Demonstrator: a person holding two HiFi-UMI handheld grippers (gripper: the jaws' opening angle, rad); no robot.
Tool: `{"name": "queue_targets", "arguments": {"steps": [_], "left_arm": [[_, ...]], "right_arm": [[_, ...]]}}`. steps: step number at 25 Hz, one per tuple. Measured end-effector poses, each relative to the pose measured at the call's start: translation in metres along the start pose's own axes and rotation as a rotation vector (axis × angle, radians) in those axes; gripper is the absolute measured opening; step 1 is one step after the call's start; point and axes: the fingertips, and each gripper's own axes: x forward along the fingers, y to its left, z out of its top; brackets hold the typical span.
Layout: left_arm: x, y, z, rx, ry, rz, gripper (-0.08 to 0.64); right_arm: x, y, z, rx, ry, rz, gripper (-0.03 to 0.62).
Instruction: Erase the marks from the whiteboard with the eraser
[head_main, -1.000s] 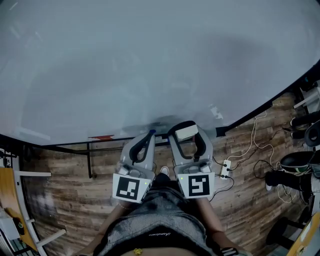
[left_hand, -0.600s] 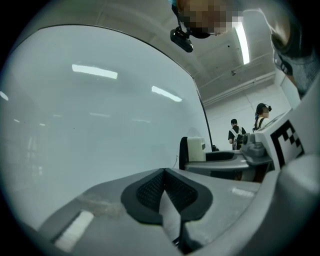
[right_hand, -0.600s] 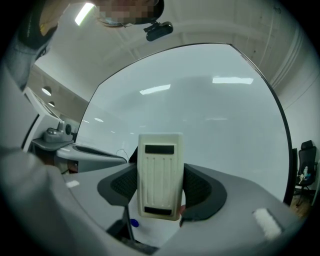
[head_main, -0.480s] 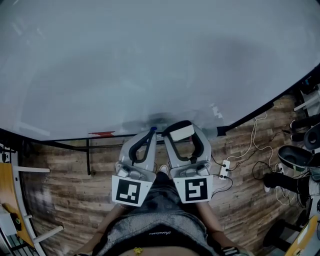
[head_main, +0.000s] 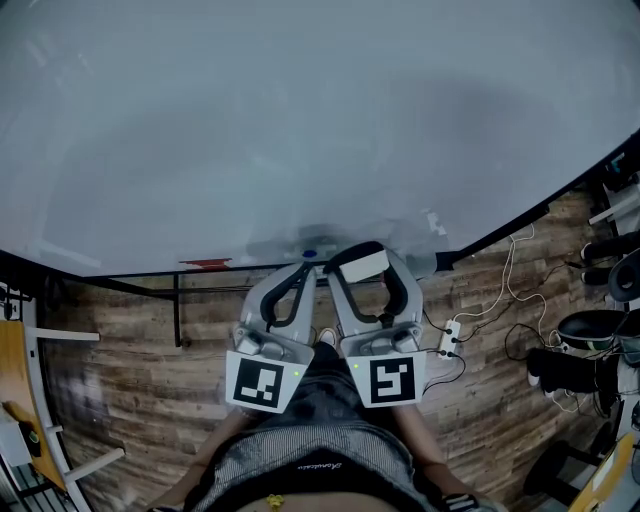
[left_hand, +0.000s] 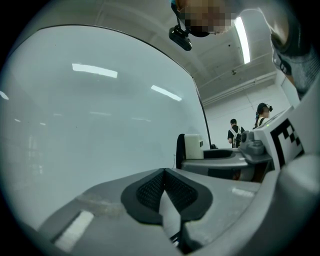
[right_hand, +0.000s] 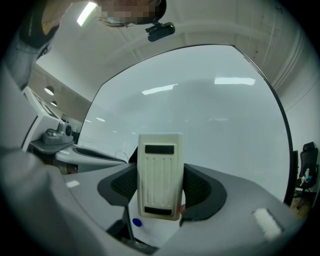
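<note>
In the head view the whiteboard (head_main: 300, 120) fills the upper part, above a wood-plank floor (head_main: 130, 360). Both grippers are held low and close to the person's body, side by side, pointing at the board's lower edge. The right gripper (head_main: 367, 272) grasps the white eraser (head_main: 365, 263), which sits at that lower edge; whether it touches the board I cannot tell. The left gripper (head_main: 302, 272) lies just beside it. In the left gripper view, the left gripper's dark pads (left_hand: 150, 189) meet with nothing between them, the board spreading ahead. In the right gripper view, the jaws press both sides of the upright eraser, its ribbed back facing the camera, the board behind it.
</note>
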Motion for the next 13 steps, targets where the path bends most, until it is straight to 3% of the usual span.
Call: {"name": "queue_targets", "arguments": {"steps": [13], "left_arm": [[-0.0033, 0.0028, -0.0009, -0.013, 0.008, 0.013, 0.003]], "right_arm": [[0.0000, 0.0050, -0.0018, -0.030, 0.022, 0.006, 0.261]]}}
